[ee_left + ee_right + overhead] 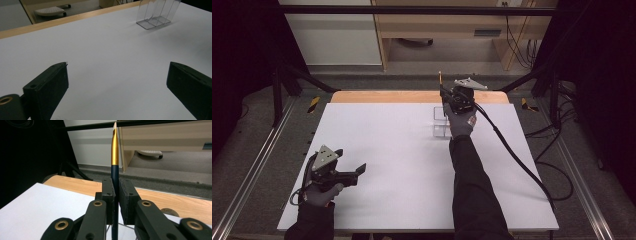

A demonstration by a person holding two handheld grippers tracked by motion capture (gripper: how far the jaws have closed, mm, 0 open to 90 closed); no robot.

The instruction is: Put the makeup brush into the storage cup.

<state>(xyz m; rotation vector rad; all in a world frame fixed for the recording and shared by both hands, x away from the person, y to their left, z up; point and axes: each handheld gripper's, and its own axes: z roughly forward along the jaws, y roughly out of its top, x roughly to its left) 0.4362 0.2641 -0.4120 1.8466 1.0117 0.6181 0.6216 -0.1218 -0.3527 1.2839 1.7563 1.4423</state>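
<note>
The right tool [443, 95] is standing over the far part of the white table [387, 165], its jaws pressed together on a slim brush [115, 152], pinching the dark handle between the two black pads. In the right gripper view the brush is rising upright from between the jaws, its gold ferrule and pale tip pointing up past the wooden edge of the table. In the high view the same brush is showing as a thin upright line just above the gloved right hand [460, 122] (the grey three-cornered plate is sitting on top of that tool). Just beside this hand, on its left in the high view, a clear plastic holder [439, 122] with open compartments is standing on the table; the left gripper view is showing it [156, 15] at the far right of the table, well apart from the left tool.

The left tool [357, 172] is lying low near the front left corner of the table, its jaws spread wide with nothing between them and bare white table beneath.
</note>
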